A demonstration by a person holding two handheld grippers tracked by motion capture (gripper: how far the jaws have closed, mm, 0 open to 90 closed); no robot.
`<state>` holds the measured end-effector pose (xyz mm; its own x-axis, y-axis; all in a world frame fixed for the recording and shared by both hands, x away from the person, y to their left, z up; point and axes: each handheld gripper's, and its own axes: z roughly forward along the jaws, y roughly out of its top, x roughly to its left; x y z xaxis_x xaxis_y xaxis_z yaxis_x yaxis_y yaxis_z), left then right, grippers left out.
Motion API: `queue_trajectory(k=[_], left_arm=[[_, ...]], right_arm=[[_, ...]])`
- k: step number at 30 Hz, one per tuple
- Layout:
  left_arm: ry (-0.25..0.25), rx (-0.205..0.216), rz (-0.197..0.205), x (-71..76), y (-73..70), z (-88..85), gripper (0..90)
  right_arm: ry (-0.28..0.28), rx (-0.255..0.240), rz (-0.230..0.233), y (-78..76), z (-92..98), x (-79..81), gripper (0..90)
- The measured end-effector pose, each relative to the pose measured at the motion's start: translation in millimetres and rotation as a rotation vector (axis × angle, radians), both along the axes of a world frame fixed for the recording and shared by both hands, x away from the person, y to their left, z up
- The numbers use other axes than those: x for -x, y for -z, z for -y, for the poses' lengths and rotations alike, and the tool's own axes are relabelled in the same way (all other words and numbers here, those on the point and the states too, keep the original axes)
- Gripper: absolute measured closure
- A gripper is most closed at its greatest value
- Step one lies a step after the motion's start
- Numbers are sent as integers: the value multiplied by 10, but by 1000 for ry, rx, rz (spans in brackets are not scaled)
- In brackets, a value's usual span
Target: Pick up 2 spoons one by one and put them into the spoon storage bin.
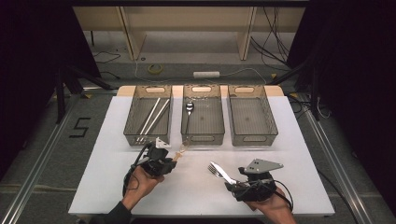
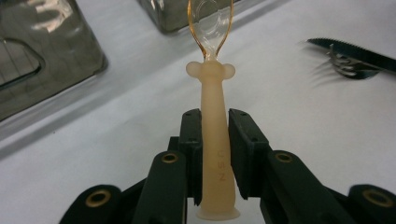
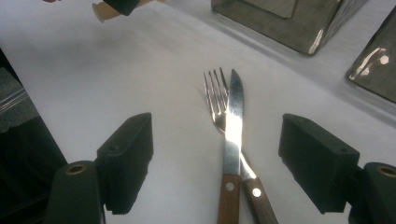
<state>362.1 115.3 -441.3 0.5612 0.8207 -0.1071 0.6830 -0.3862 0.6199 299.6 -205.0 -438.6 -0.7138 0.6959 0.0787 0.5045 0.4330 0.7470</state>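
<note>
1. High view: A white table (image 1: 196, 186) has three clear bins at its far side. The left bin (image 1: 132, 122) holds two white chopsticks (image 1: 153, 116). The middle bin (image 1: 202, 135) holds a metal spoon (image 1: 188, 112). The right bin (image 1: 268, 122) sits beside it. The left gripper (image 1: 173, 160) is near the front of the middle bin. It holds a small tan spoon (image 1: 181, 151) that points at that bin. The right gripper (image 1: 236, 179) is lower on the right. A fork (image 1: 215, 169) and a knife (image 1: 223, 173) lie on the table just in front of it.

2. Left gripper view: The two black jaws squeeze the tan spoon (image 2: 215, 154) by its handle. The handle goes straight up between them. The spoon's clear bowl is at the top, close to a bin's corner (image 2: 163, 18). The fork (image 2: 343, 67) and knife (image 2: 355, 52) lie far off on the right.

3. Right gripper view: The jaws stand wide apart and hold nothing. The knife (image 3: 232, 135) lies on top of the fork (image 3: 215, 93) on the table between them. Both have wooden handles. The pads do not touch them. The end of the tan spoon (image 3: 105, 11) shows at the top left, in the other gripper.
</note>
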Motion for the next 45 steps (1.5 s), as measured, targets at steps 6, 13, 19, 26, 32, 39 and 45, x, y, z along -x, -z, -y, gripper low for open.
queue_trajectory(k=[6, 13, 19, 26, 32, 39, 45], left_arm=[[25, 29, 15, 15, -86, 15, 753], [53, 51, 39, -4, -199, 74, 753], [78, 69, 62, -57, -293, 119, 753], [84, 104, 108, -160, -450, 161, 753], [94, 119, 123, -243, -516, 222, 752], [89, 128, 132, -368, -550, 272, 752], [82, 142, 138, -505, -595, 307, 752]], right_arm=[[4, -3, 0, -1, 0, 1, 271], [6, -4, 0, 0, 0, -1, 271], [6, -5, -3, -1, 2, -1, 271], [8, -5, -2, -1, 5, -3, 271], [9, -7, 2, -3, 15, -4, 271], [7, -9, 3, -4, 18, -4, 270], [11, -14, 6, -5, 17, -4, 263]])
